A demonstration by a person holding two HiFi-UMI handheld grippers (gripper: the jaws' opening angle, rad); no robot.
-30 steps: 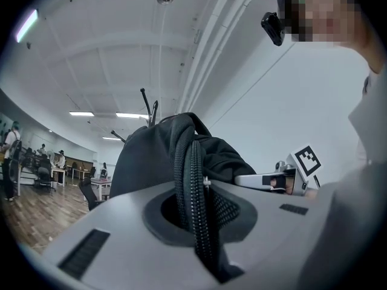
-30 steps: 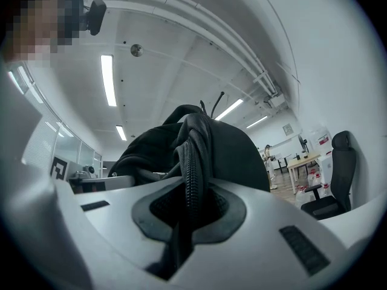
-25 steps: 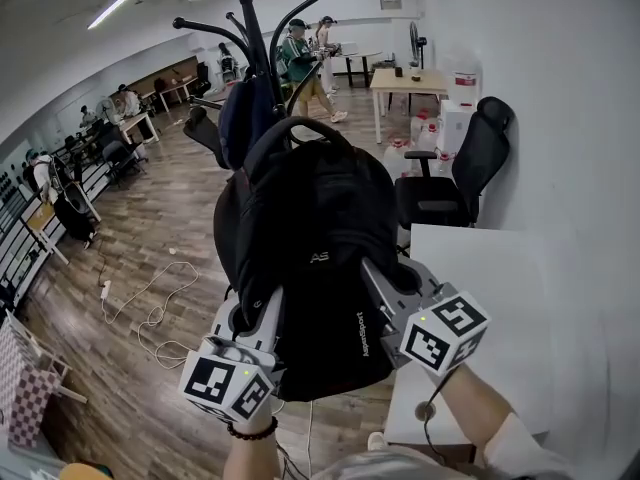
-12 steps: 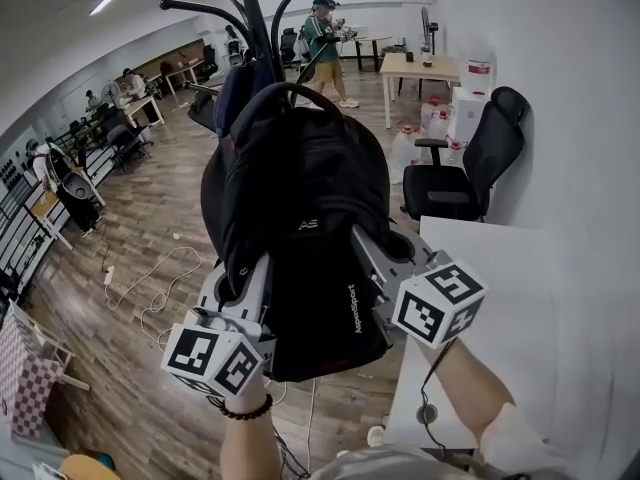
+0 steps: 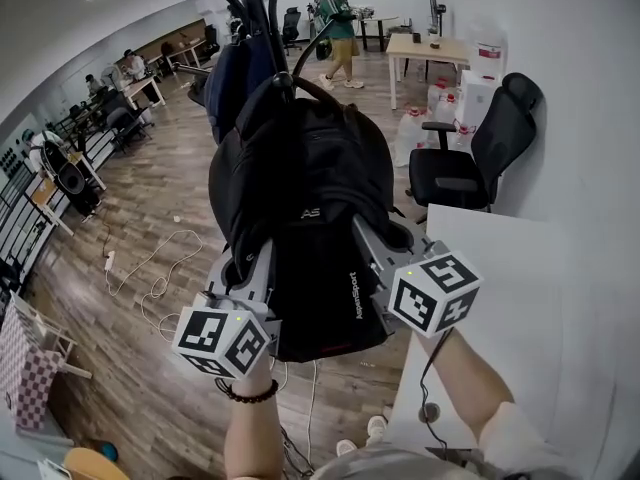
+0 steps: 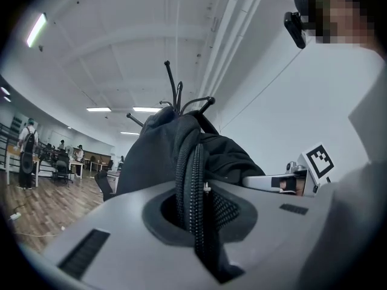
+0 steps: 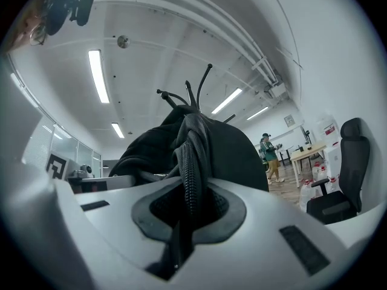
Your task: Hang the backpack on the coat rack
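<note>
Open-plan office: wooden desk [image 5: 440,50] and black swivel chair [image 5: 490,138] at the right wall, staffed workstations [image 5: 140,83] along the left wall, ceiling strip lights [image 7: 97,71], wood-pattern floor [image 5: 150,198], coat rack [image 5: 258,18].

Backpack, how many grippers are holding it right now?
2. The left gripper clamps the backpack at its lower left, the right gripper at its lower right.

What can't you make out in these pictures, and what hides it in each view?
Head view: coat rack base, hidden behind the backpack.
Head view: rack top, cut off by the upper edge.
Both gripper views: rack pole, behind the backpack; only hook tips show.
</note>
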